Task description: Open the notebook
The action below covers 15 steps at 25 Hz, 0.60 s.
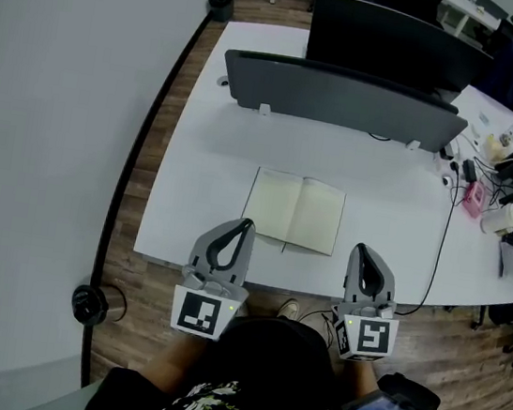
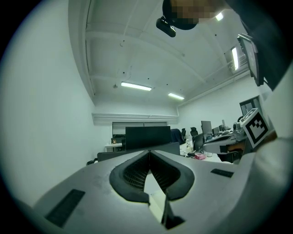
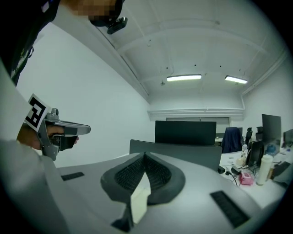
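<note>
Desk (image 1: 199, 144): white, wide, carrying everything listed below.

Divider (image 1: 338, 97): grey panel standing across the far part of the desk, with a dark monitor (image 1: 393, 39) behind it.

Notebook (image 1: 294, 210): lies flat on the desk, near the front edge and about midway between the two tools. It is already open, with two pale blank pages facing up and the fold visible down the middle. Judged from this, the task looks complete and no page or cover is left to lift. The fold runs from the person's side toward the divider, tilted a little. The long axis of the open spread runs left to right across the desk.

Left gripper (image 1: 246, 226): held level at the front edge, just short of the notebook's left corner. Jaws are pressed together with nothing between them, and the tips meet in the left gripper view (image 2: 149, 151).

Right gripper (image 1: 362, 250): held near the notebook's right corner without touching it. Jaws are likewise together and empty (image 3: 144, 154).

Cable (image 1: 442, 244): black, trailing over the desk's right side toward small clutter.
</note>
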Available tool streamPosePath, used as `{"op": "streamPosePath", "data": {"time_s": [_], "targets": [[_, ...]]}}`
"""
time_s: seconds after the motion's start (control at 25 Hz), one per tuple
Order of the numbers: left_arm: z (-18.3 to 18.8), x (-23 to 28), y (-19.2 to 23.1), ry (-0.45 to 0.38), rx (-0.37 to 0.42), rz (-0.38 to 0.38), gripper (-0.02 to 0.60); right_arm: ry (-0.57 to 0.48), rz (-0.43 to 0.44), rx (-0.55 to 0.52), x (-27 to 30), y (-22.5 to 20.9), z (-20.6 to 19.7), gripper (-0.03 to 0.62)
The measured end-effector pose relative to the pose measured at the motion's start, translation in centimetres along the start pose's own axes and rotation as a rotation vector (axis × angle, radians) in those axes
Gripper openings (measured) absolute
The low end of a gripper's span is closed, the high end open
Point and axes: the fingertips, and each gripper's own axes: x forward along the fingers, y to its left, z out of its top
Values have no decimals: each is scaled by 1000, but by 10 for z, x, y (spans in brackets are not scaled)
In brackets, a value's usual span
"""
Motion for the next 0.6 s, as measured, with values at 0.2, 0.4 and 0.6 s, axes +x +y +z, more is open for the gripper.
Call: {"op": "streamPosePath", "data": {"time_s": [0.2,0.4,0.6], "targets": [[-4,0,-2,10,8,-17,9,12,-21,3,-4,-1,-5,64],[-5,2,1,10,16,-21,9,16,-21,-5,-4,-1,-6,64],[-5,4,3,6,21,-20,9,19,-21,-7,-2,-3,-9,64]]}}
